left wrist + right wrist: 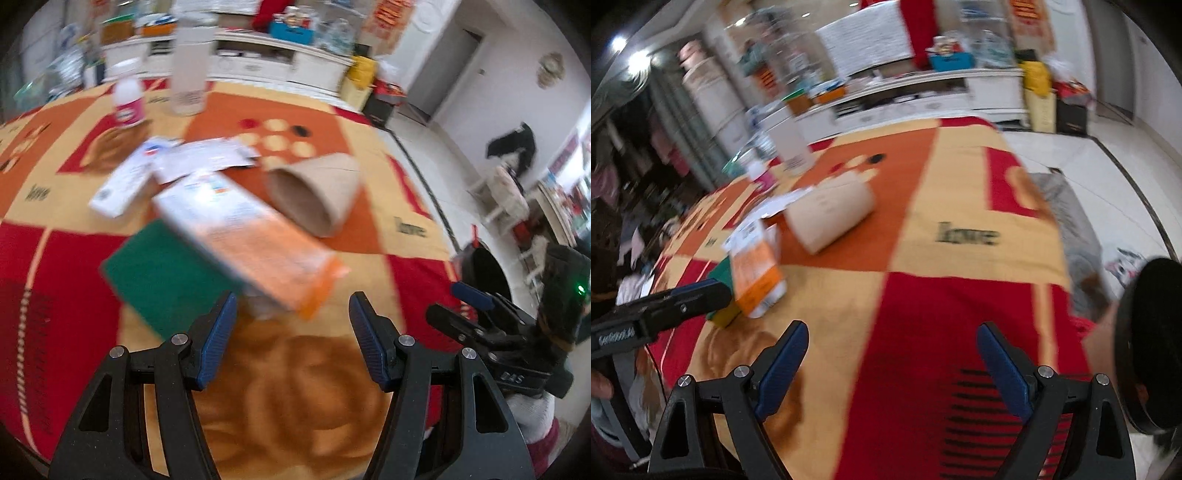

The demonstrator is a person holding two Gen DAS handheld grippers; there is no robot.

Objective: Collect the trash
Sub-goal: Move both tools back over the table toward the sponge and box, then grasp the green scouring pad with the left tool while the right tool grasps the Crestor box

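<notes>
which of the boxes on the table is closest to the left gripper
The orange and white box, lying partly on the green sponge just ahead of the left gripper. The small white box lies farther back.

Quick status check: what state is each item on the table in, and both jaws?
Left gripper: jaws open, nothing between them.
Right gripper: jaws open, empty.
Orange and white carton: lying flat, one end resting on the green sponge.
Cardboard tube: on its side, open end toward the left camera.
Small white box: lying flat.
Pink-labelled bottle: upright.
Tall clear container: upright.
</notes>
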